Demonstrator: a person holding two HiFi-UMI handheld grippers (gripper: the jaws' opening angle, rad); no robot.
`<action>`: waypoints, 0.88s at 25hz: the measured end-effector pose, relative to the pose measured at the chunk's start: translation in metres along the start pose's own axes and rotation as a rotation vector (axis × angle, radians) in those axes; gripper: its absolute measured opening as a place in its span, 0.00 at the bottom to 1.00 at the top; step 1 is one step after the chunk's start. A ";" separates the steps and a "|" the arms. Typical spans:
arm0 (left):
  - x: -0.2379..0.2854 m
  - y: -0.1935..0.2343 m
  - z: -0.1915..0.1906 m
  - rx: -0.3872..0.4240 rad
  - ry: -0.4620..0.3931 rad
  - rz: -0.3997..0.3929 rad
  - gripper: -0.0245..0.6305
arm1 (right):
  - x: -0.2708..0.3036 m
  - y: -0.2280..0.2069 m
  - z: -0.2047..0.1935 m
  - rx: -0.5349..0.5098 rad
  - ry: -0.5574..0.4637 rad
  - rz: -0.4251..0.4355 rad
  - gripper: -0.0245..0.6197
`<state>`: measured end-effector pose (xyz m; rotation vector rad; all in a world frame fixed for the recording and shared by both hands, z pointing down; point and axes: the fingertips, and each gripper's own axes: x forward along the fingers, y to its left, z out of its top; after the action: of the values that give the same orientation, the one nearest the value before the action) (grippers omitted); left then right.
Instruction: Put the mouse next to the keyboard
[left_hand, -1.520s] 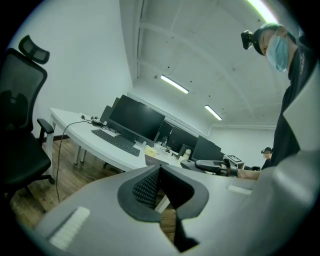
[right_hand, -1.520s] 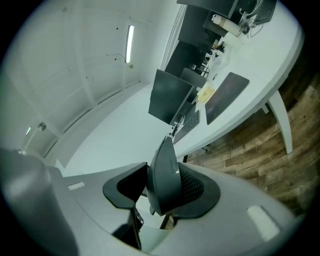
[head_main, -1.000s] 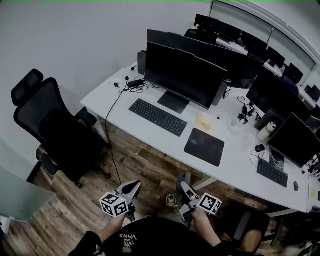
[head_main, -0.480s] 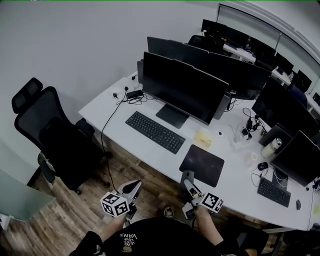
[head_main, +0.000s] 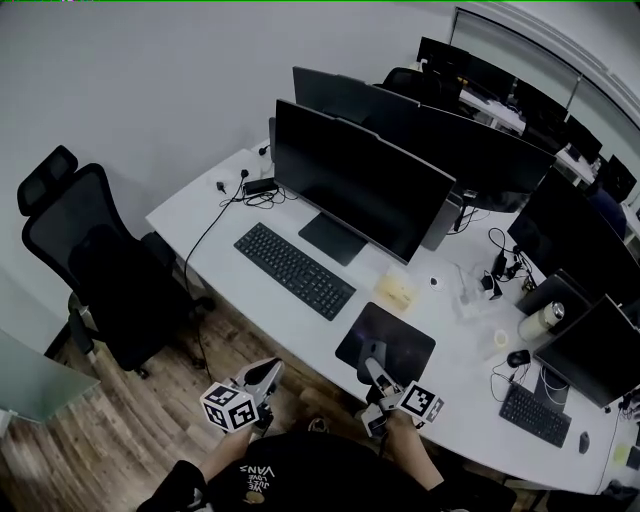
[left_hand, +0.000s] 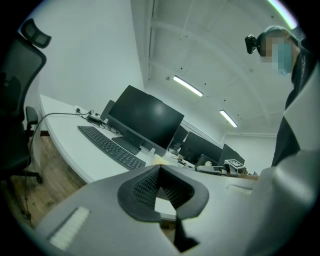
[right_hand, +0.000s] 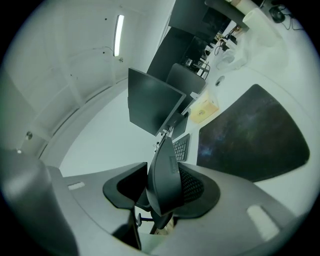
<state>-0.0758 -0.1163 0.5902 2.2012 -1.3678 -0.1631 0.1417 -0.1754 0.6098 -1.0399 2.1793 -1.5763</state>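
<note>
A black keyboard (head_main: 293, 270) lies on the white desk (head_main: 200, 225) in front of a big monitor (head_main: 360, 185). To its right lies a dark mouse pad (head_main: 395, 338). My right gripper (head_main: 375, 368) hovers at the pad's near edge, shut on a dark grey mouse (head_main: 372, 354). In the right gripper view the mouse (right_hand: 165, 170) stands on edge between the pads (right_hand: 192, 187) of the right gripper (right_hand: 162, 186), with the keyboard (right_hand: 181, 146) and mouse pad (right_hand: 250, 135) beyond. My left gripper (head_main: 264, 378) is over the floor, off the desk; its tips (left_hand: 159, 172) meet with nothing between them. The keyboard (left_hand: 110, 146) shows ahead of it.
A black office chair (head_main: 90, 270) stands left of the desk. Cables and a power strip (head_main: 255, 188) lie at the desk's far left corner. A yellow note pad (head_main: 397, 291) sits behind the mouse pad. Farther right are a bottle (head_main: 538, 322), another mouse (head_main: 517, 357) and a second keyboard (head_main: 537, 415).
The person has stepped closer to the desk. Both grippers have come forward; the right one with the mouse has gone from over the floor to the mouse pad's near edge.
</note>
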 end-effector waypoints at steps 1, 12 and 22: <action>0.005 -0.001 -0.001 -0.002 0.000 0.004 0.04 | 0.001 -0.004 0.003 0.003 0.004 0.000 0.32; 0.008 0.010 -0.004 -0.010 -0.011 0.080 0.04 | 0.027 -0.030 0.014 0.025 0.044 -0.028 0.32; 0.033 0.054 0.031 -0.008 0.006 0.027 0.04 | 0.066 -0.053 0.029 -0.014 -0.020 -0.155 0.32</action>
<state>-0.1145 -0.1747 0.5968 2.1737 -1.3910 -0.1519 0.1328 -0.2493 0.6599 -1.2500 2.1449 -1.6091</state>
